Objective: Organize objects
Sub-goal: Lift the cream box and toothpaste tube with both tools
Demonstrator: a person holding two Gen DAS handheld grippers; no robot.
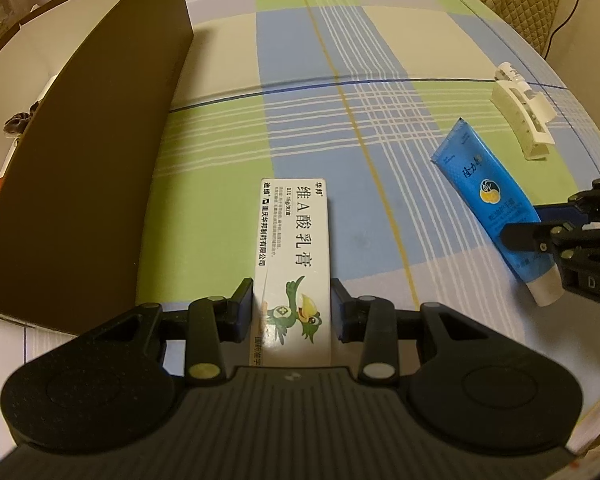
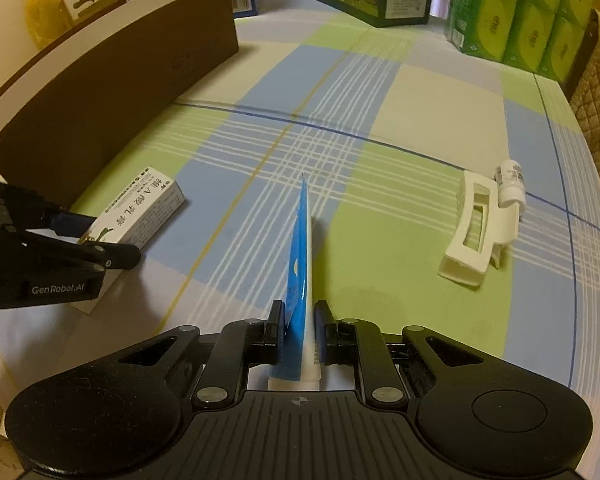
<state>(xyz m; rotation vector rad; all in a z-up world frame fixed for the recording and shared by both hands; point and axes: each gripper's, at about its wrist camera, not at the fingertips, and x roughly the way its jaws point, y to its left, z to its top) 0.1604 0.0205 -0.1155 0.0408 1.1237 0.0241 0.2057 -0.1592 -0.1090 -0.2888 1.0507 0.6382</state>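
A white medicine carton [image 1: 296, 240] with a green bird print lies on the checked tablecloth. My left gripper [image 1: 292, 308] is shut on its near end, one finger against each long side. From the right wrist view the same carton [image 2: 148, 204] shows at the left, held by the left gripper [image 2: 104, 240]. A blue tube [image 2: 298, 256] with a white cap points away, edge-on, and my right gripper [image 2: 300, 316] is shut on it near the cap. In the left wrist view the tube [image 1: 484, 188] slants at the right, with the right gripper [image 1: 532, 224] clamped on its lower part.
A tall brown box [image 1: 92, 160] [image 2: 120, 80] stands along the left with several items inside. A white hair claw clip [image 2: 480, 228] [image 1: 524, 120] and a small white bottle [image 2: 510, 184] lie at the right. Green tissue packs [image 2: 520, 12] and cartons line the far edge.
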